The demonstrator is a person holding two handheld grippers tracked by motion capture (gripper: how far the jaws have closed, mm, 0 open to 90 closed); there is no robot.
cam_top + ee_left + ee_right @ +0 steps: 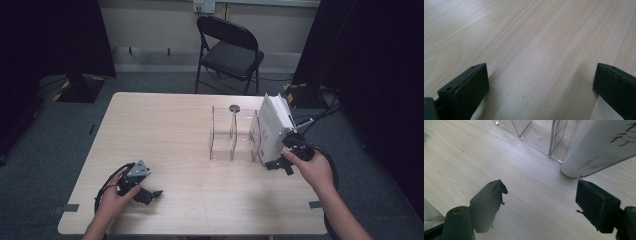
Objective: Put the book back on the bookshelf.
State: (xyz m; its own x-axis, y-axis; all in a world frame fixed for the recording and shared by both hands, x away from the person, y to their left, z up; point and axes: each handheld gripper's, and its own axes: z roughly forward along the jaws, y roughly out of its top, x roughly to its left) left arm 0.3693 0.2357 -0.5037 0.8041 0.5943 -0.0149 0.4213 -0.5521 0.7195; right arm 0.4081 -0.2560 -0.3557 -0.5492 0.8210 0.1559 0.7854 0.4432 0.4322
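Observation:
A clear plastic rack (234, 136) with upright dividers stands on the wooden table (175, 125), right of centre. A white book or bundle of papers (273, 127) leans upright at the rack's right end; I cannot tell whether it sits in the last slot or beside it. My right gripper (278, 164) is low at the book's near bottom corner, open, with nothing between its jaws. In the right gripper view the gripper (541, 184) faces bare table, with the book (599, 145) at upper right and the rack (536, 137) ahead. My left gripper (151, 194) rests open on the table's near left; its own view (540, 67) has wood grain between the jaws.
A small dark disc (234, 108) lies on the table just behind the rack. A black folding chair (230, 50) stands beyond the far edge. Dark curtains hang at both sides. Tape marks (66, 208) sit near the table's front corners.

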